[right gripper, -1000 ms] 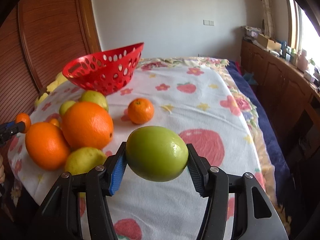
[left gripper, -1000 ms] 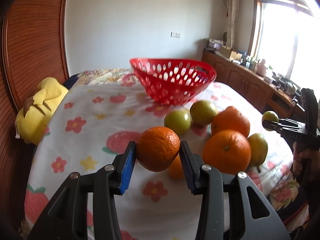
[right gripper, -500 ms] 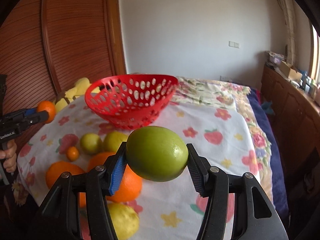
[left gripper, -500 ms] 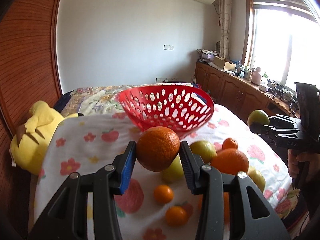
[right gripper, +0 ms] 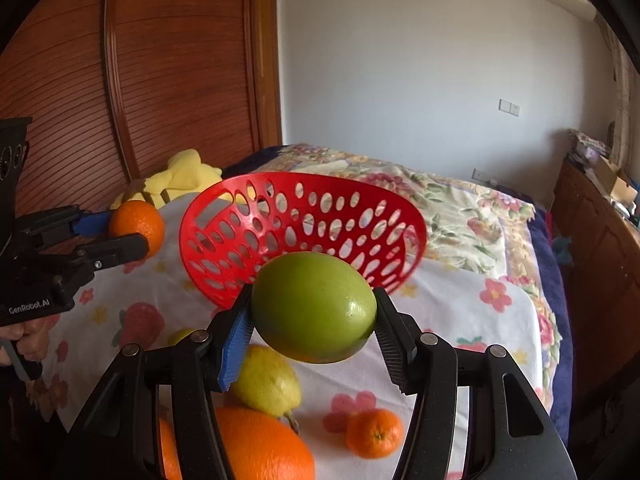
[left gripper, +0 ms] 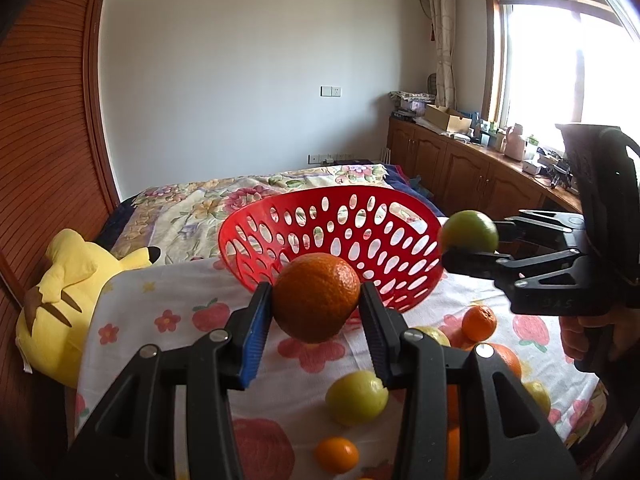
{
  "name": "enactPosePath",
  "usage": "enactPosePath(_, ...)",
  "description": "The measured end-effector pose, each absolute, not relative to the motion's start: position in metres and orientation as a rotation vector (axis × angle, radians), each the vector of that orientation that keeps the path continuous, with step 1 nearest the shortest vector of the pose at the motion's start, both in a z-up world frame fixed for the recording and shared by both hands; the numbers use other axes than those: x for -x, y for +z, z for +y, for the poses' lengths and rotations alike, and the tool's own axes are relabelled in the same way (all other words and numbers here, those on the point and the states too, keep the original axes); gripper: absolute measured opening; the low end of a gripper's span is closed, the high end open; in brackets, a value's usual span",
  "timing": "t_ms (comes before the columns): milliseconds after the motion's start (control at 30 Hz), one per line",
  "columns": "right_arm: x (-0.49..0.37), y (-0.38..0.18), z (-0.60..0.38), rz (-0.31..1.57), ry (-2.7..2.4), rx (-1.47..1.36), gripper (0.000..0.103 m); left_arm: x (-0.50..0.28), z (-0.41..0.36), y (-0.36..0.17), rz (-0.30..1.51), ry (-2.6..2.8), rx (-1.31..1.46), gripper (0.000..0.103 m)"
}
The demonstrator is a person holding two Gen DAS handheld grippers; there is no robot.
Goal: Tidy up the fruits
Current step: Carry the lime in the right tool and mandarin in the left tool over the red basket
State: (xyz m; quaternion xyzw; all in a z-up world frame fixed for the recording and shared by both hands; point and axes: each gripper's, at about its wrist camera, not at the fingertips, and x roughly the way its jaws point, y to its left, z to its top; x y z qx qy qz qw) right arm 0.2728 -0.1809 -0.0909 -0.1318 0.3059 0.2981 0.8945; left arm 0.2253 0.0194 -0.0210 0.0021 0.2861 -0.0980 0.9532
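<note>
My left gripper [left gripper: 316, 308] is shut on an orange [left gripper: 317, 297], held in the air just before the near rim of the red perforated basket [left gripper: 332, 236]. My right gripper [right gripper: 314, 320] is shut on a green fruit [right gripper: 314, 307], held above the cloth in front of the same basket [right gripper: 300, 232]. In the left wrist view the right gripper [left gripper: 470, 240] with its green fruit [left gripper: 469, 231] is at the basket's right rim. In the right wrist view the left gripper [right gripper: 134, 228] with its orange [right gripper: 137, 224] is at the basket's left. The basket looks empty.
Loose fruit lies on the flowered cloth [left gripper: 180, 312] below the grippers: a yellow-green fruit [left gripper: 356, 398], small tangerines [left gripper: 336, 454] [right gripper: 374, 433], a big orange [right gripper: 260, 446], a pear [right gripper: 266, 384]. A yellow plush toy [left gripper: 60, 300] lies at left. Wooden cabinets [left gripper: 460, 168] line the right wall.
Both grippers have risen from the fruit pile and moved forward to the red basket, each still holding its fruit. The basket now looms close in both views.
</note>
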Motion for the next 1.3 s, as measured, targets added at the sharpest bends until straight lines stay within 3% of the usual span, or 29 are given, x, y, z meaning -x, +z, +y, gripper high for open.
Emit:
enactPosePath(800, -0.317, -0.131, -0.129, 0.794, 0.665, 0.372, 0.058, -0.270, 0.007, -0.032, 0.647, -0.198, -0.023, 0.043)
enactPosePath(1300, -0.308, -0.108, -0.146, 0.734, 0.667, 0.310, 0.058, -0.283, 0.001, -0.039, 0.686, -0.202, -0.039, 0.043)
